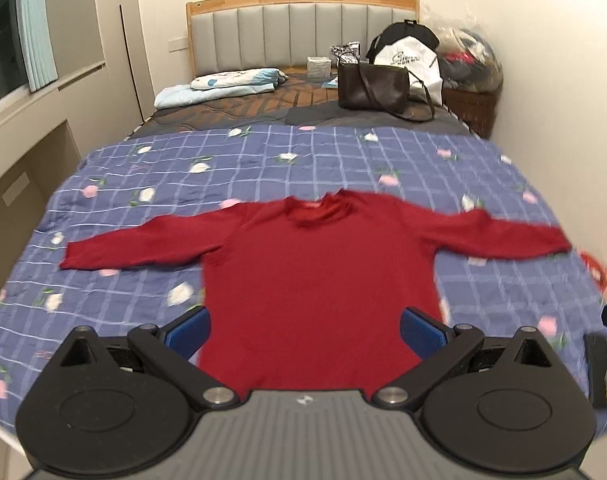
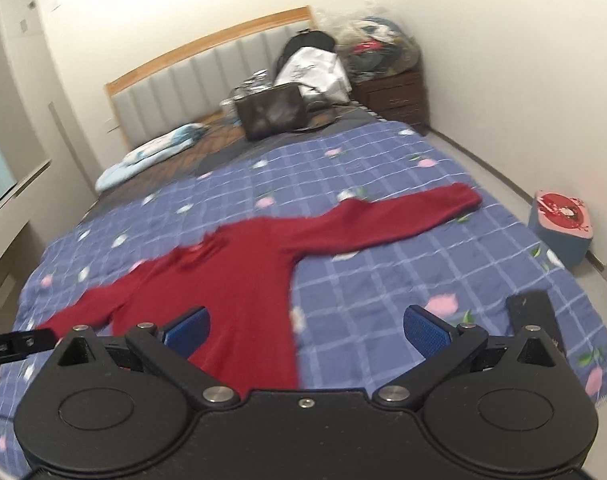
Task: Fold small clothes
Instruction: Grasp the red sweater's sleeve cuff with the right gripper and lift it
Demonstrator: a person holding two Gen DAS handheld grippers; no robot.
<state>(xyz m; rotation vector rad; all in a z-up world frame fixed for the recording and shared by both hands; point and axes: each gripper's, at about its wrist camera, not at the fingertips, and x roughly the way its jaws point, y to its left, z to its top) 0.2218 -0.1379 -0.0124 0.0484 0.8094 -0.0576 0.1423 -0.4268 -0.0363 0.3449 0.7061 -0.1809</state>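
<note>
red sweater [image 1: 319, 280] lies flat on quilt [image 1: 143, 184], sleeves spread; left tool [image 1: 305, 330] and right tool [image 2: 307, 330] gape, holding nothing.

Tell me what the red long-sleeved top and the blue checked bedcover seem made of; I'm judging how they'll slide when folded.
Red long-sleeved top: apparently a soft matte knit, fuzzy-edged, though blur hides the weave. Blue checked bedcover: seemingly thin quilted cotton-like fabric, matte, puckered along its stitched grid.

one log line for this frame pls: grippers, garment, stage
stage: pre-grasp | left gripper: open, above hem | right gripper: open, empty | red sweater: flat on blue quilt, sleeves spread, unfolded
</note>
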